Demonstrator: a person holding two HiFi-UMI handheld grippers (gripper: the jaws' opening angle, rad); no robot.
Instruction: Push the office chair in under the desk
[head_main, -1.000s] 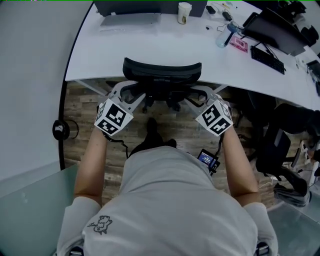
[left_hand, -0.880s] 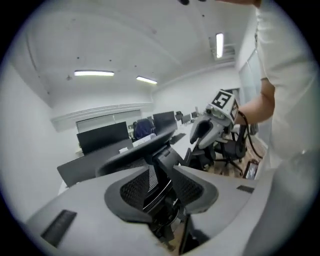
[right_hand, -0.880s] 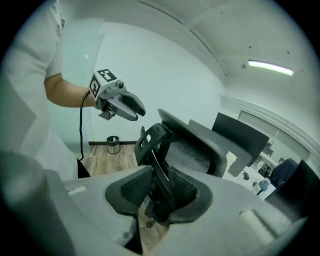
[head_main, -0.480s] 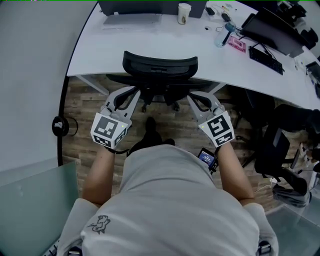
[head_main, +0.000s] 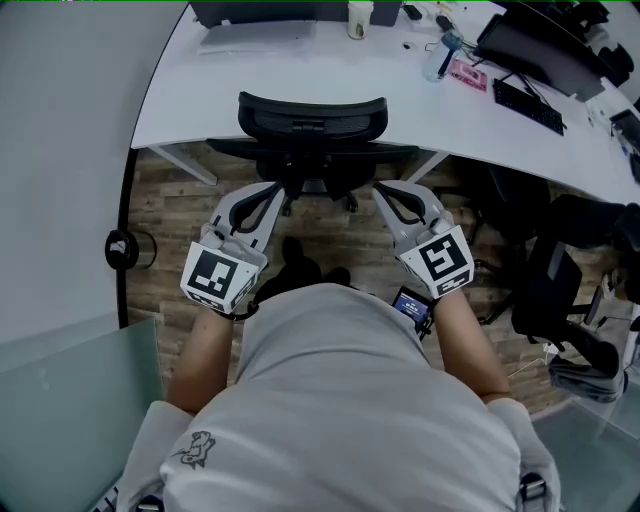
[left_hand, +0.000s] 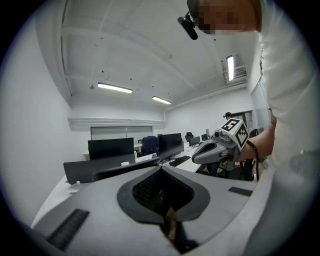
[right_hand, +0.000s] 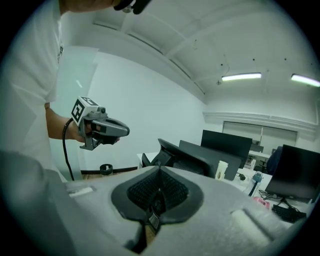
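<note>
The black office chair (head_main: 312, 118) stands with its seat under the white desk (head_main: 200, 85); its backrest is level with the desk's front edge. Both grippers hang in front of it, apart from it, above the wooden floor. My left gripper (head_main: 268, 192) is shut with nothing in it; its jaws have just been closing. My right gripper (head_main: 388, 192) is shut and empty too. In the left gripper view the jaws (left_hand: 161, 171) meet, with the backrest's top (left_hand: 125, 168) beyond. In the right gripper view the closed jaws (right_hand: 159, 171) point at the chair (right_hand: 172, 150).
On the desk stand a paper cup (head_main: 359, 17), a bottle (head_main: 436, 60), a keyboard (head_main: 528, 105) and monitors (head_main: 540, 50). Another dark chair (head_main: 560, 290) stands at the right. A round black object (head_main: 121, 248) lies by the left wall.
Both grippers have drawn back from the chair's backrest toward the person, and their jaws have shut. The chair sits slightly further under the desk.
</note>
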